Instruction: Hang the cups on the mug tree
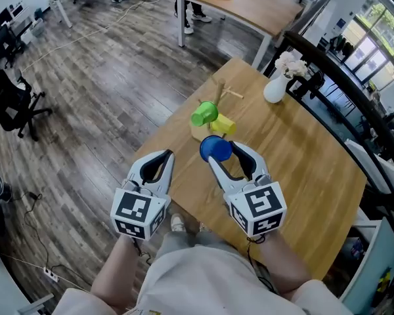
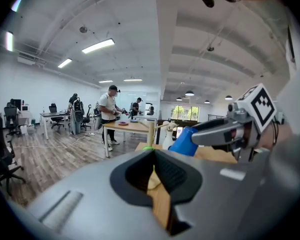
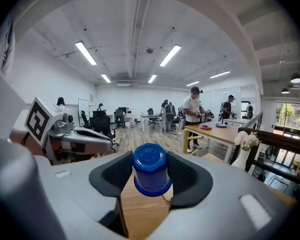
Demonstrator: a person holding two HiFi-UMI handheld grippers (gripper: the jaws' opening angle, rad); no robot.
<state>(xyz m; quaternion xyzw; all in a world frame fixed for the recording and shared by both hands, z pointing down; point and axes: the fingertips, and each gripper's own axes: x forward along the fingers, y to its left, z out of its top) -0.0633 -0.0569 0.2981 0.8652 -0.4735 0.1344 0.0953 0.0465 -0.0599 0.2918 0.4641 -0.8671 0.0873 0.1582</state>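
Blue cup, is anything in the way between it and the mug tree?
Yes, partly. The blue cup, held in the right gripper, faces the mug tree side where the yellow cup and green cup already hang. A bare peg sticks out behind them; nothing else is between.

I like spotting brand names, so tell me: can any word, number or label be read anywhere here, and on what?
Blue cup, on its base: raised lettering, too blurred to read.
Marker cubes: black-and-white square patterns, no words.
Nothing else here carries legible text.
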